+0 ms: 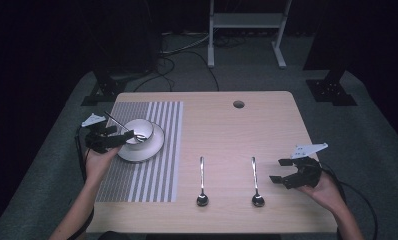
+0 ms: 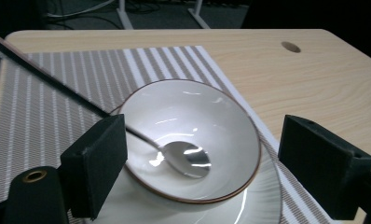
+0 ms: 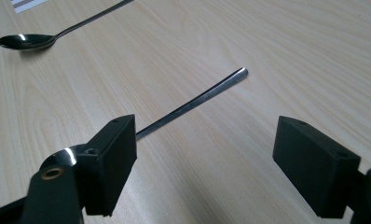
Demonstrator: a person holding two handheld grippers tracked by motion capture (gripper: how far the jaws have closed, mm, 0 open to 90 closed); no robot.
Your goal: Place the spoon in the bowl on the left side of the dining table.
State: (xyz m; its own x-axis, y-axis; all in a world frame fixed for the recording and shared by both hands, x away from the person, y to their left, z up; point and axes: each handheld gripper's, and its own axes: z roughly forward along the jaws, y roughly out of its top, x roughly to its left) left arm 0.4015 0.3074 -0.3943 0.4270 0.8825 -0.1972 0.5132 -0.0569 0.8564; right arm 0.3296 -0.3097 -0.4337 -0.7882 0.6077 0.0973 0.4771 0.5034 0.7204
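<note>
A white bowl point(image 1: 143, 129) stands on a white saucer point(image 1: 152, 149) on the striped placemat point(image 1: 152, 170). A spoon point(image 2: 186, 158) lies in the bowl point(image 2: 188, 105), its handle leaning out over the rim to the far left. My left gripper point(image 1: 118, 134) is open at the bowl's near left side; in the left gripper view the gripper point(image 2: 204, 135) frames the bowl. Two spoons point(image 1: 202, 182) point(image 1: 256, 182) lie on the bare wood. My right gripper point(image 1: 280, 170) is open just right of the right-hand spoon, whose handle point(image 3: 197, 98) runs between the jaws.
The wooden table point(image 1: 227, 130) has a round hole point(image 1: 238, 104) near its far edge. The other spoon point(image 3: 25, 41) lies farther off in the right gripper view. A white metal frame point(image 1: 247, 22) and cables stand on the floor behind the table.
</note>
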